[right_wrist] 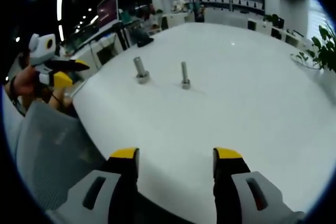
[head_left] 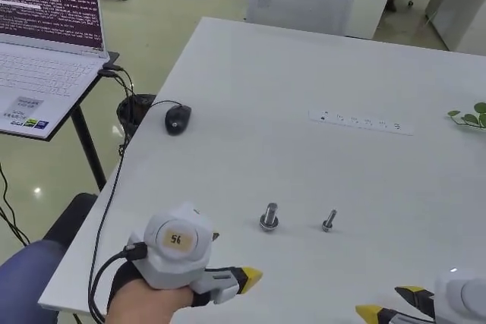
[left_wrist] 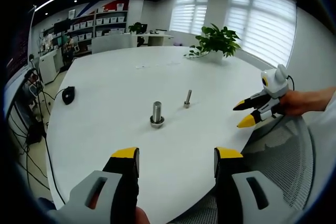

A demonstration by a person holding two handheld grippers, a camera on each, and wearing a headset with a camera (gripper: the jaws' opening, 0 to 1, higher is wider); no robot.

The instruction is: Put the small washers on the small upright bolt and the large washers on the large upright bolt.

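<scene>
The large bolt point(head_left: 269, 216) stands upright on the worktop point(head_left: 304, 81), left of the small bolt point(head_left: 329, 221). Left tongs point(left_wrist: 177, 156) and right tongs point(right_wrist: 176, 156) hang near, wide open, empty.

A white bench point(head_left: 304, 89) carried a black mouse point(head_left: 178, 118) near its left edge. A white power strip point(head_left: 361, 121) lay flat toward the far side, well apart from the mouse. The green leaves of a plant point(head_left: 472, 115) reached in at the right edge. Left of the bench, an open laptop point(head_left: 38, 58) sat on a black stand point(head_left: 87, 146), its screen showing lines of text. A grey chair point(head_left: 298, 7) stood at the bench's far edge. In the left gripper view, slatted blinds point(left_wrist: 252, 19) covered bright windows behind the plant.
</scene>
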